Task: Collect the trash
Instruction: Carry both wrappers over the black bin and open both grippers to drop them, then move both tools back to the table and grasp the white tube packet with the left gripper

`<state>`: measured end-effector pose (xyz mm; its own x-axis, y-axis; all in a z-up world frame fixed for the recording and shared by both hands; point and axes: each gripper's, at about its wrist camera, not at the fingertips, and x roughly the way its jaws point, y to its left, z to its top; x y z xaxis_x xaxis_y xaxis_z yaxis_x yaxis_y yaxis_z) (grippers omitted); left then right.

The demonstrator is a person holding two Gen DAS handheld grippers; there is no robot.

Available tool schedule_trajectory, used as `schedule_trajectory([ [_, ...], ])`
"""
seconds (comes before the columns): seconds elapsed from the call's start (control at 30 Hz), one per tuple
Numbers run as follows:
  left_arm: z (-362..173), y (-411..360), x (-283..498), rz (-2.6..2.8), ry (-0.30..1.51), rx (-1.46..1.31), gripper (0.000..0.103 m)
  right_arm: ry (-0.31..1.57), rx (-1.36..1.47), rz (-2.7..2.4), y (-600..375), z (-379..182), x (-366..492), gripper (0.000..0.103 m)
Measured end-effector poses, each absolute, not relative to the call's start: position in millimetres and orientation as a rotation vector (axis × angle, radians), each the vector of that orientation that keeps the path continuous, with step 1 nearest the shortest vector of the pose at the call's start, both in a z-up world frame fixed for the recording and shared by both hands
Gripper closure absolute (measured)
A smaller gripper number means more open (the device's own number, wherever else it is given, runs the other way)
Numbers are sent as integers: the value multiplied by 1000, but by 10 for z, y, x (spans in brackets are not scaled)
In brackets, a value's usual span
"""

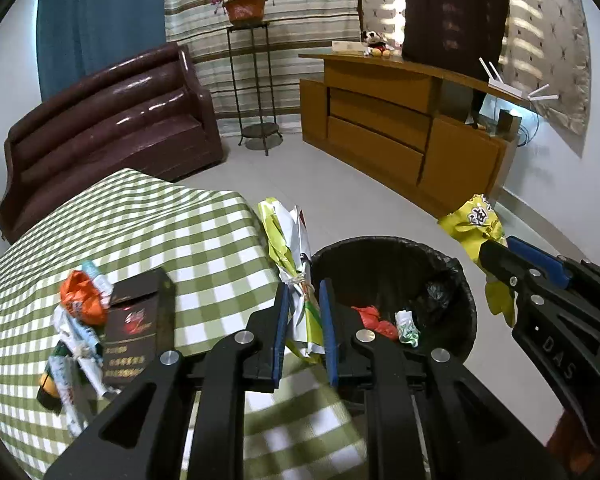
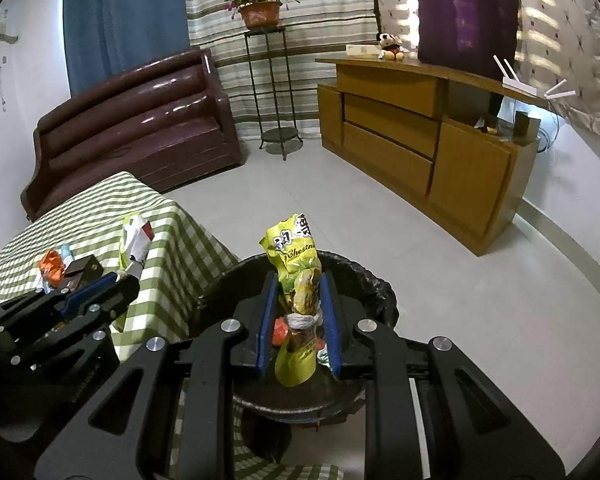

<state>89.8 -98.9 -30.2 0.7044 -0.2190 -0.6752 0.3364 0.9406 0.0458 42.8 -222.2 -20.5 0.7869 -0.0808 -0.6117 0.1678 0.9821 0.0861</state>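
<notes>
Nearest to me, both tongs are clenched on trash: the left tongs (image 1: 304, 320) grip a crumpled green-and-white wrapper (image 1: 296, 248) at the bench (image 1: 140, 220) edge beside the bin, and the right tongs (image 2: 298, 320) grip a yellow chestnut bag (image 2: 296, 256) directly above the black-lined bin (image 1: 452, 264). I judge this is the carrying step, almost at the drop. Next, I should release the right tongs over the bin mouth, then bring the left wrapper over the rim. More trash (image 1: 82, 300) waits near the bench's left edge, by a dark box (image 1: 136, 320).
</notes>
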Motion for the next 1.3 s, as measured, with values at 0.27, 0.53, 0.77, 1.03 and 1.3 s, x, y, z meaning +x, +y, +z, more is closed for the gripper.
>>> schedule_trajectory([
  [0.27,-361,-1113,1052,-332,751,192,86,667,166,-147,-2343,-305,543,82],
  [0.53,-443,-1198,1170,-345,788,203,84,677,181,-147,-2391,-363,634,81],
  [0.77,-432,-1189,1182,-336,787,195,63,683,201,-148,-2417,-383,663,76],
  [1.03,-414,-1157,1187,-327,783,186,59,674,199,-153,-2459,-343,636,76],
  [1.3,-370,-1142,1174,-324,778,172,59,678,196,-166,-2475,-299,586,74],
])
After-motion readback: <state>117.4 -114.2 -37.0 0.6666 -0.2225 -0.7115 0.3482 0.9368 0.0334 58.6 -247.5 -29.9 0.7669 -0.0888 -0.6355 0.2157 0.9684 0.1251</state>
